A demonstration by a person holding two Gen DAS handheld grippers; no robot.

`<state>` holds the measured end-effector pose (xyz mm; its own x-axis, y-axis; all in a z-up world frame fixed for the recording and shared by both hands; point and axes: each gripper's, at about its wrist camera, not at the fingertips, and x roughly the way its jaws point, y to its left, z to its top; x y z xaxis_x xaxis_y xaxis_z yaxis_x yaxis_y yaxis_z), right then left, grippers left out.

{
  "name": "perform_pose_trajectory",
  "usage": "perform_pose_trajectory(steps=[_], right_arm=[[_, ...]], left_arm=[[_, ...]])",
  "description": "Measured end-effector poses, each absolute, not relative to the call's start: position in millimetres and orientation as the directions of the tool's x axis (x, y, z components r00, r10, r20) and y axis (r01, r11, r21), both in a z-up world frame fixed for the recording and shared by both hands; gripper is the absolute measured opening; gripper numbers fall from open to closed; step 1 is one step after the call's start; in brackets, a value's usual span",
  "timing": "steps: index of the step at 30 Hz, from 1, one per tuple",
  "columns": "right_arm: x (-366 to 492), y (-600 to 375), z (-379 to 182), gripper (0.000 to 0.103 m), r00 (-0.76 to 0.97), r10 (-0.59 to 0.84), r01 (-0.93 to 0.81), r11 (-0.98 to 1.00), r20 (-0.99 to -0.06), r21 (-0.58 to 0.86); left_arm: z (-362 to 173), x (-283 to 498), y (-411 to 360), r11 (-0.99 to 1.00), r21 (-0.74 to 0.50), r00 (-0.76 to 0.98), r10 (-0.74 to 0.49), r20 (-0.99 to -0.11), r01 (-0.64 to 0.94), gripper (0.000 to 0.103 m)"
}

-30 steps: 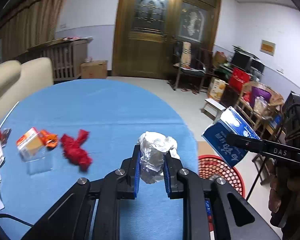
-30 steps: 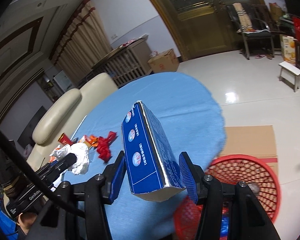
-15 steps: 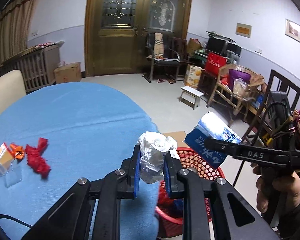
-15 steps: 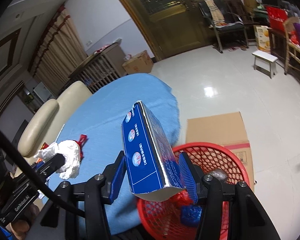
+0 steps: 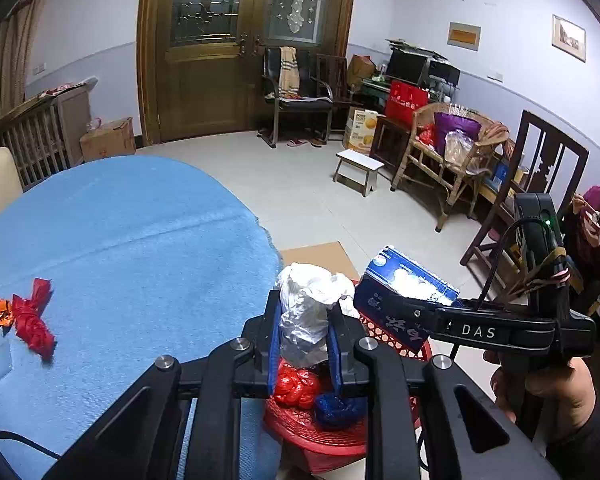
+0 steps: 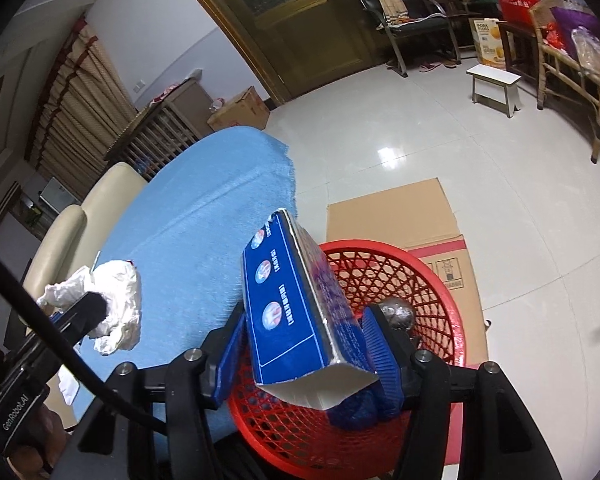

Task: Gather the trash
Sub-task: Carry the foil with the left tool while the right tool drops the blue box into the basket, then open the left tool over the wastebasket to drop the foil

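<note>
My left gripper is shut on a crumpled white plastic wad, held over the near rim of a red mesh basket beside the table. My right gripper is shut on a blue carton, tilted above the same basket. The basket holds red and blue crumpled trash and a foil ball. The carton also shows in the left wrist view; the wad also shows in the right wrist view.
The blue-clothed round table carries a red wrapper and an orange wrapper at its left. Flat cardboard lies on the floor under the basket. A cream chair stands behind the table. A stool and wicker seat stand farther off.
Both grippers have swung right, off the table, with their loads. The basket has come under both of them and looks closer. Both grips are unchanged.
</note>
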<state>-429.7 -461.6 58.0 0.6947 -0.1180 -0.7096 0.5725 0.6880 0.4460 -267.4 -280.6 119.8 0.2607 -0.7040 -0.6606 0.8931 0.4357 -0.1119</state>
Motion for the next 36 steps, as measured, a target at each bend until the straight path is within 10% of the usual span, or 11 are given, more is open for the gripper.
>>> perform_pose_trajectory(steps=[8, 21, 28, 36], right_arm=[[-439.5, -470.9, 55.5, 0.078, 0.694, -0.135, 0.597, 0.657, -0.707, 0.461], [-454.8, -479.7, 80.6, 0.079, 0.728, -0.188, 0.601, 0.637, -0.659, 0.483], [-453.0, -478.1, 87.1, 0.079, 0.739, -0.191, 0.592, 0.642, -0.646, 0.488], [-442.3, -470.3, 88.5, 0.079, 0.742, -0.175, 0.575, 0.661, -0.647, 0.482]], left_arm=[[111.3, -272.2, -295.8, 0.42, -0.118, 0.232, -0.69, -0.686, 0.9, 0.021], [91.7, -284.6, -316.6, 0.382, -0.115, 0.18, -0.654, -0.735, 0.917, 0.022], [89.6, -281.1, -312.2, 0.41, -0.118, 0.194, -0.642, -0.742, 0.905, 0.068], [110.8, -265.0, -282.4, 0.459, -0.103, 0.264, -0.664, -0.7, 0.882, 0.068]])
